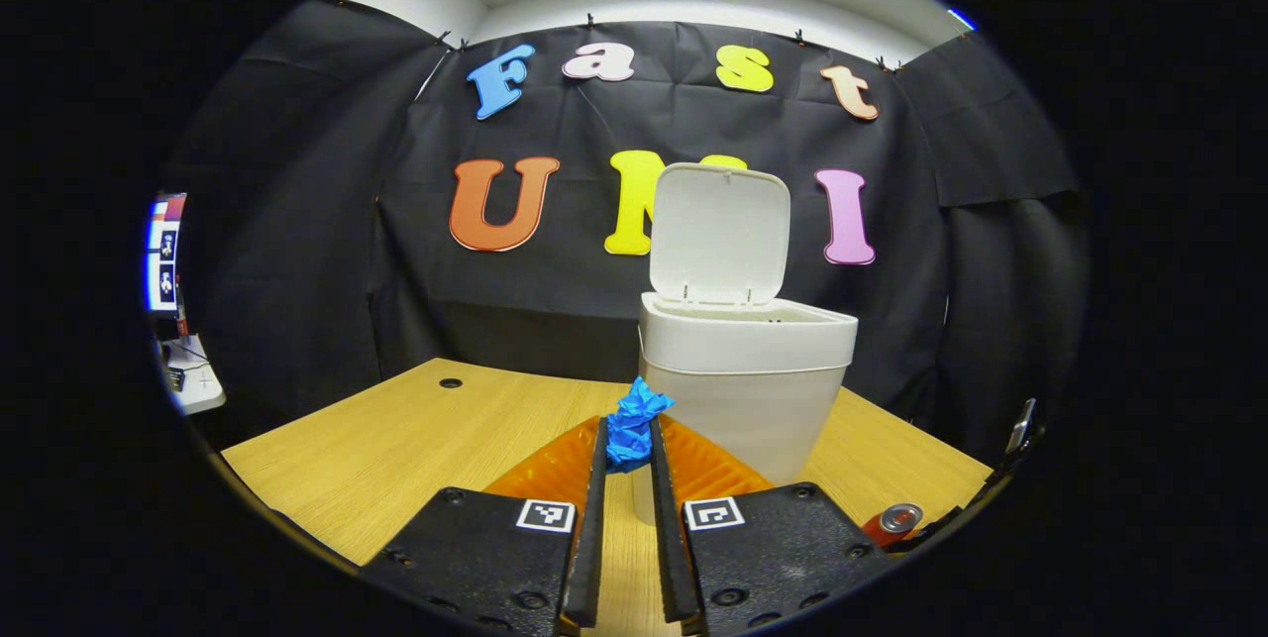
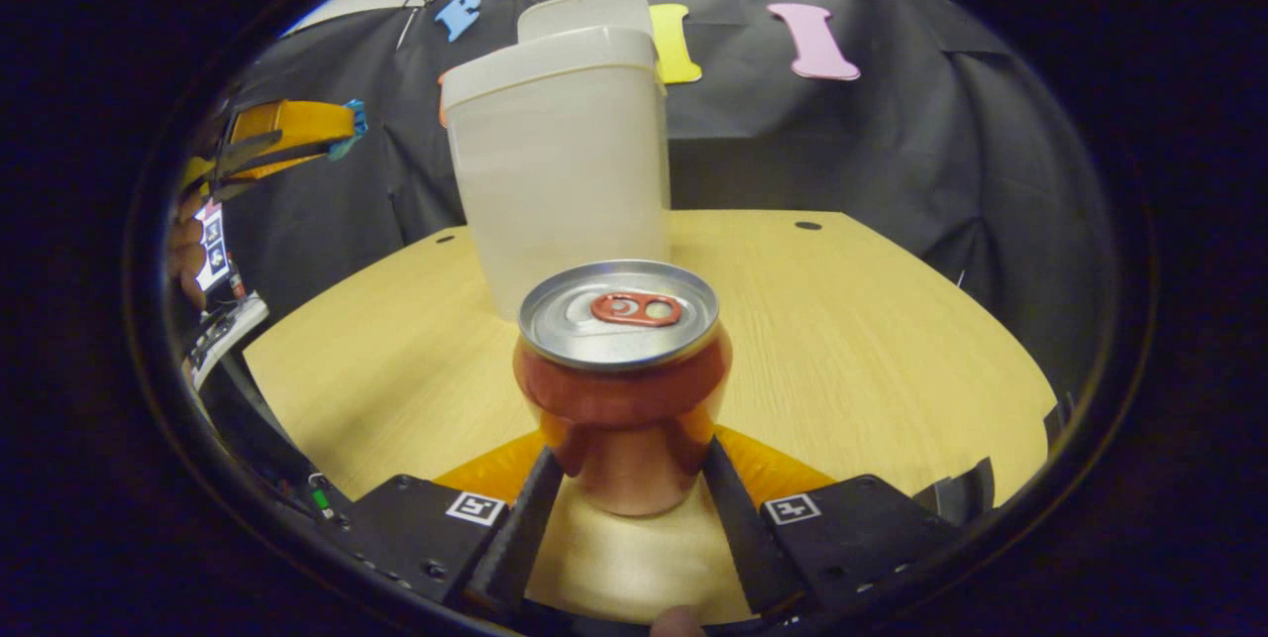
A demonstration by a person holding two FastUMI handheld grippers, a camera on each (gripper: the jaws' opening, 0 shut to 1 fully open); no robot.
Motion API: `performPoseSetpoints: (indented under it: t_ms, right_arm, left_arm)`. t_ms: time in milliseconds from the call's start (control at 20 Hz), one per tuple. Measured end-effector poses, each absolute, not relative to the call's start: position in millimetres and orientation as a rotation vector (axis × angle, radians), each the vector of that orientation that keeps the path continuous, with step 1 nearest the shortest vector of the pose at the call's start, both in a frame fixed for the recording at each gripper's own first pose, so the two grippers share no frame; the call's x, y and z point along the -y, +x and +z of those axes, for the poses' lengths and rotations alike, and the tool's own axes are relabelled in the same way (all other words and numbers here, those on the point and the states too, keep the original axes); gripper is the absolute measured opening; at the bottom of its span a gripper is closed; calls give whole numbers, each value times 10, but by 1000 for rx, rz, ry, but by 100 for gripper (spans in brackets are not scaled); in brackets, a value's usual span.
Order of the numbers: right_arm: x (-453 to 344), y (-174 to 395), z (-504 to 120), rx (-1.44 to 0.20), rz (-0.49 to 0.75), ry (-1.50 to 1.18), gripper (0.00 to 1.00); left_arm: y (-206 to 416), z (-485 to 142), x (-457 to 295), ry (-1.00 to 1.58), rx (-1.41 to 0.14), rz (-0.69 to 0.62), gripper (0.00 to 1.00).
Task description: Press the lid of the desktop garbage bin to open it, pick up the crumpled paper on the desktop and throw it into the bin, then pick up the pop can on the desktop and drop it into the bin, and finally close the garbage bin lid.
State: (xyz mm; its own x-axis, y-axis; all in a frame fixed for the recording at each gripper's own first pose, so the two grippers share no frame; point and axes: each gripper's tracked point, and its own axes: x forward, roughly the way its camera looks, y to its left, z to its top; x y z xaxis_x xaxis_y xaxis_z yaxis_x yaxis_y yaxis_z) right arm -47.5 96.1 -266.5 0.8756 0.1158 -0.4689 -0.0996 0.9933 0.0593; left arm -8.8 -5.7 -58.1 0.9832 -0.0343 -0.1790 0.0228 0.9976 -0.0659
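Note:
The white bin [image 1: 743,389] stands on the wooden table [image 1: 396,439] with its lid [image 1: 718,236] swung upright. My left gripper [image 1: 626,424] is shut on the blue crumpled paper [image 1: 634,409], held in the air just in front of the bin and below its rim. The red pop can [image 2: 622,360] stands upright on the table [image 2: 872,350] in front of the bin [image 2: 565,171]. My right gripper [image 2: 631,454] is closed on the can's lower body, one finger on each side. The right gripper view also shows the left gripper [image 2: 342,137] high at the left with the paper [image 2: 354,127].
The can [image 1: 897,520] sits near the table's right front edge in the left gripper view. A hand [image 2: 183,251] holds the left gripper at the far left. Two small cable holes [image 2: 807,225] mark the tabletop's back. Black cloth walls close in behind.

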Motion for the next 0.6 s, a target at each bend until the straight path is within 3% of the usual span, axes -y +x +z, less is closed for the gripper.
performPoseSetpoints:
  t_ms: [600]
  right_arm:
    - [-520,-230,-2186,-387,96,54,77]
  left_arm:
    - [647,127,274,-129,-89,-121,26]
